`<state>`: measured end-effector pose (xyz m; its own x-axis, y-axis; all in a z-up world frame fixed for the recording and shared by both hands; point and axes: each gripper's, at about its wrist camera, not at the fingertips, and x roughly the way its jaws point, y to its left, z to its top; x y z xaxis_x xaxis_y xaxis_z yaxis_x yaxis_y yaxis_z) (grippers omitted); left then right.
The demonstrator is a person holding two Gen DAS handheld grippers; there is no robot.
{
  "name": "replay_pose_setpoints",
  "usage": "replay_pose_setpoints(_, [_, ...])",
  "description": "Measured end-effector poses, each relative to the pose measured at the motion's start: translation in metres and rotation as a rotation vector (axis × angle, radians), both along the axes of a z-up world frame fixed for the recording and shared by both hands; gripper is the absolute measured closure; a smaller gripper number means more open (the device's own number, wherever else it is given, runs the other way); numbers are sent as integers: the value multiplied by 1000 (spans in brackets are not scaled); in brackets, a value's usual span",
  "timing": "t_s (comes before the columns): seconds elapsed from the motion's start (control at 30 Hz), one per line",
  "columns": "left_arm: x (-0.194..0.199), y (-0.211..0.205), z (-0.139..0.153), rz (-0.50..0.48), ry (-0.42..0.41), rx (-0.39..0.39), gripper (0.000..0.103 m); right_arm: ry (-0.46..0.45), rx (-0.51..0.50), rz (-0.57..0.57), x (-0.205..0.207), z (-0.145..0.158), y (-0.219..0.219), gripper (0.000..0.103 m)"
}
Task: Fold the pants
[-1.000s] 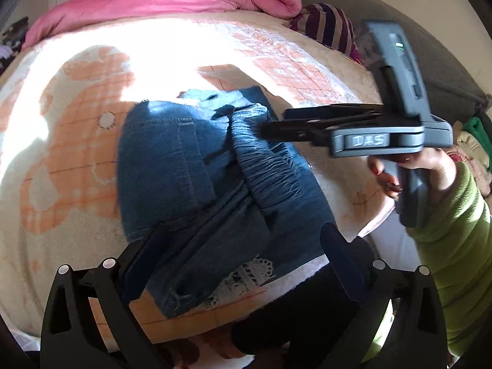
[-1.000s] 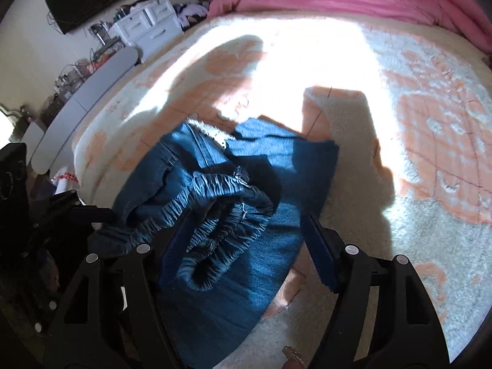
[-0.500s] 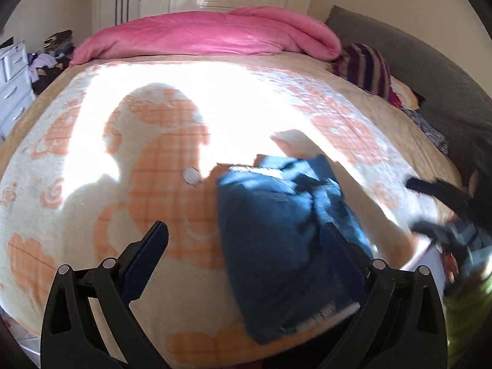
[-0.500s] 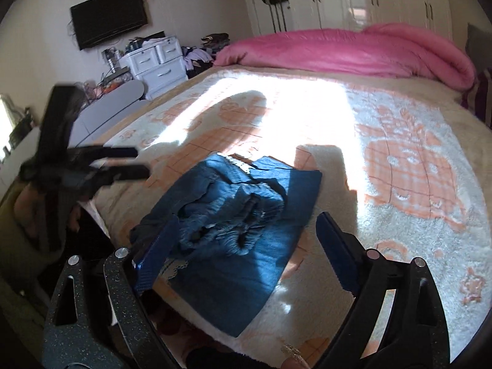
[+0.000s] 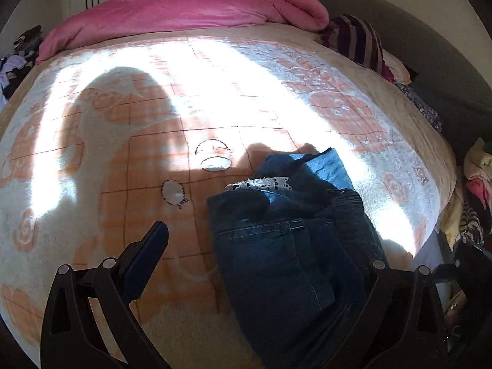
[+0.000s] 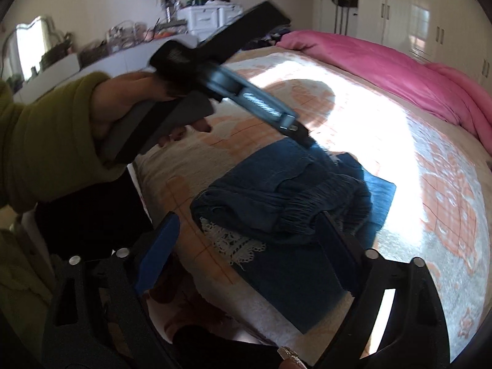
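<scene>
My right gripper (image 6: pixel 246 240) jaws are closing on nothing, and my left gripper (image 5: pixel 264 246) jaws stand wide and empty. The folded jeans (image 5: pixel 292 246) lie on the bed (image 5: pixel 92 160) just beyond both. Farther off sits the pink duvet (image 5: pixel 190 9).

A pair of dark blue denim pants (image 5: pixel 276 246) with a gathered elastic waistband (image 6: pixel 319 203) and white lace trim (image 6: pixel 233 243) lies folded into a rumpled, roughly rectangular bundle on the cream-and-orange fleece blanket (image 5: pixel 123 141), near the bed's near edge, partly in sunlight.
</scene>
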<state>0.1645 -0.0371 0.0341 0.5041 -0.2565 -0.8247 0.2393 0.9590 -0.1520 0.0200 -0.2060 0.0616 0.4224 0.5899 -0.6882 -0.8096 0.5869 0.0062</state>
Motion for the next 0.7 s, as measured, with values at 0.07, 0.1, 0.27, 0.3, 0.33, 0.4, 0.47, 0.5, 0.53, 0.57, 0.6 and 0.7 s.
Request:
replay_pose_setpoints(0.07, [5, -2, -7, -16, -2, -8, 6, -12, -42, 38, -1, -5, 13, 38])
replay_pose_setpoints(0.1, [6, -1, -9, -21, -1, -30, 6, -25, -66, 48, -1, -7, 18, 41])
replay_pose_setpoints(0.27, [6, -4, -17, -81, 16, -143, 34, -78, -168, 111, 0, -19, 43, 57])
replay_pose_setpoints(0.3, [5, -9, -20, -96, 11, -112, 34, -103, -196, 117, 0, -21, 47, 58])
replay_pose_setpoints(0.33, [5, -13, -23, -104, 11, -91, 36, -123, -223, 126, 0, -24, 51, 62])
replay_pose_setpoints(0.4, [6, -16, -29, -111, 23, -81, 39, -131, -237, 146, 2, -29, 55, 73])
replay_pose_setpoints(0.47, [8, -20, -33, -112, 23, -62, 39, -99, -222, 171, 3, -31, 54, 101])
replay_pose_setpoints(0.5, [8, -20, -35, -112, 21, -57, 39, -90, -208, 181, 1, -30, 50, 101])
replay_pose_setpoints(0.53, [9, -21, -36, -112, 21, -55, 39, -88, -190, 200, 0, -28, 46, 102])
replay_pose_setpoints(0.57, [8, -21, -36, -113, 21, -55, 39, -85, -175, 227, -5, -25, 41, 102])
replay_pose_setpoints(0.6, [8, -22, -36, -118, 18, -51, 39, -80, -174, 248, -9, -23, 35, 102])
replay_pose_setpoints(0.7, [8, -22, -36, -117, 14, -55, 39, -45, -193, 238, -14, -31, 22, 102])
